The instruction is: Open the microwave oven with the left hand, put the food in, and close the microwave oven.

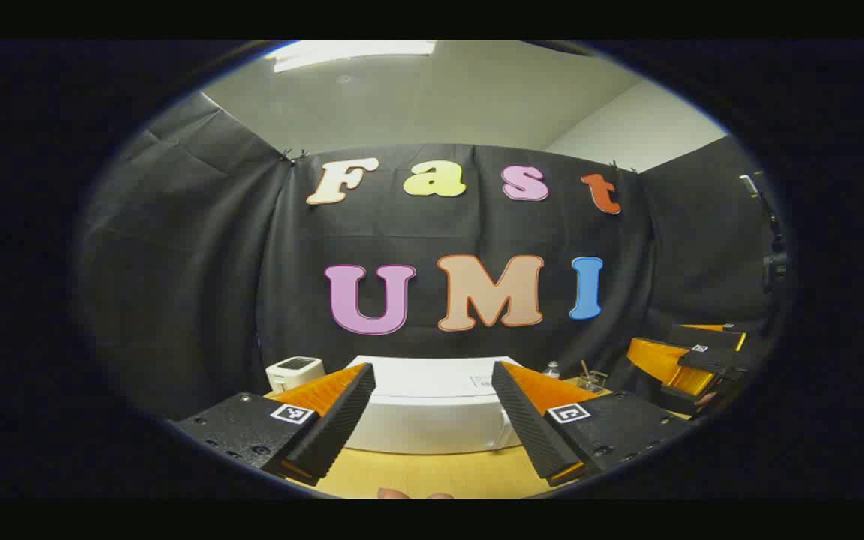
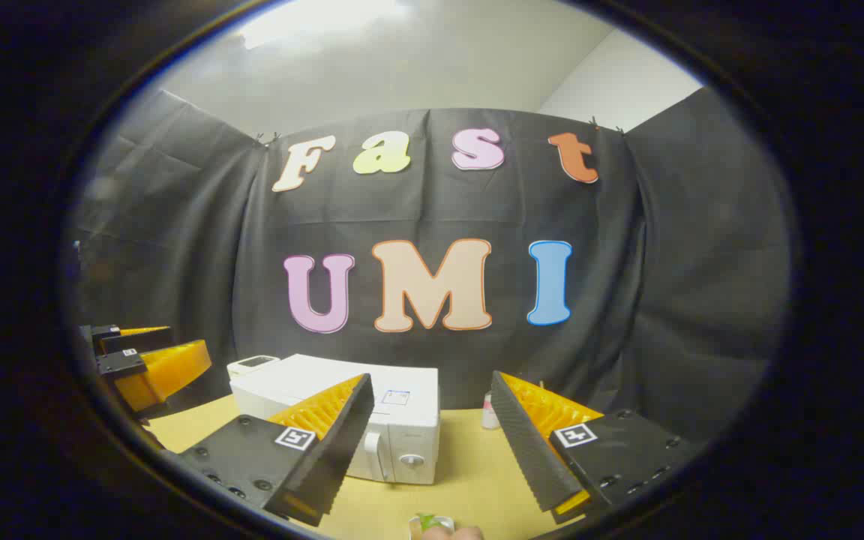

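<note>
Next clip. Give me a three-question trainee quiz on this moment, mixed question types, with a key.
1. True or false: the microwave door is shut.
2. The left gripper fingers are: A) open with nothing between them, B) shut on the handle, C) shut on food.
3. In the right gripper view, on which side of the microwave's front is the round knob?

Key: 1. True. 2. A. 3. The right side, beside the handle.

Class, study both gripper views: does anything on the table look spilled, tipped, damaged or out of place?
Nothing stands out. The white microwave sits upright on the yellow table with its door shut; both tongs, left and right, are open and hold nothing.
</note>
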A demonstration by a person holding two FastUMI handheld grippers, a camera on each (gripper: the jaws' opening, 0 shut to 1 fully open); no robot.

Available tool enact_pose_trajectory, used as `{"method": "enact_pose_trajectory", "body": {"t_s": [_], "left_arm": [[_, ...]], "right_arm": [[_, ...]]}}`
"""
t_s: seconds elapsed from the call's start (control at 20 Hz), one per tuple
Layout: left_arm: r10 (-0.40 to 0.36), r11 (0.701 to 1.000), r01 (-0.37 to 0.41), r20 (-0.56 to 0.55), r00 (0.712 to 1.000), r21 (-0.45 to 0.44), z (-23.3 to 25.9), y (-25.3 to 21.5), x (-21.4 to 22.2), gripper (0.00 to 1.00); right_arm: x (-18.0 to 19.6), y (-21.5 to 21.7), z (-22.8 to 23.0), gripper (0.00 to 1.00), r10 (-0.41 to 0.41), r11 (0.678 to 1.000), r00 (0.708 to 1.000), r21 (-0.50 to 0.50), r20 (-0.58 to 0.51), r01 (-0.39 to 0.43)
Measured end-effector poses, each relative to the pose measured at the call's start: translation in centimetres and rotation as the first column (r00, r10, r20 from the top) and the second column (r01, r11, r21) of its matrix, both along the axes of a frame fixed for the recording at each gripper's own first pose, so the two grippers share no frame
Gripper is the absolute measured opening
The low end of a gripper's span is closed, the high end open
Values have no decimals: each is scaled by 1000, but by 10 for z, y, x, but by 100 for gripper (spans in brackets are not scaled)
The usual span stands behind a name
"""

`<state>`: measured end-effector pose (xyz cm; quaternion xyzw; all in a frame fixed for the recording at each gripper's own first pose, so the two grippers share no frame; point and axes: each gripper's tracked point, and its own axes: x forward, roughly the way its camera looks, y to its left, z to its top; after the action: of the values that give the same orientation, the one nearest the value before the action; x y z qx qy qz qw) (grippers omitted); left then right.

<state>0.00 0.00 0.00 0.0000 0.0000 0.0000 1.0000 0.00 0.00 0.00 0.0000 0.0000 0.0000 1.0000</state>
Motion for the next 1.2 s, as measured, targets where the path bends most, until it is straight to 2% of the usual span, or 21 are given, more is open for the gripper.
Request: {"method": "enact_pose_trajectory", "body": {"t_s": [0.25, 0.75, 1.2], "left_arm": [[26, 1000, -26, -13, 1000, 9, -3, 2, 0, 96], [-1, 1000, 2, -69, 998, 9, -23, -3, 2, 97], [-6, 998, 10, -68, 998, 69, -23, -10, 0, 98]], "right_arm": [[-3, -1, 3, 96, 8, 999, 1000, -43, 10, -8], [0, -7, 4, 96, -4, 998, 1000, -59, 25, 5], [1, -9, 5, 96, 4, 998, 1000, -63, 31, -2]]}}
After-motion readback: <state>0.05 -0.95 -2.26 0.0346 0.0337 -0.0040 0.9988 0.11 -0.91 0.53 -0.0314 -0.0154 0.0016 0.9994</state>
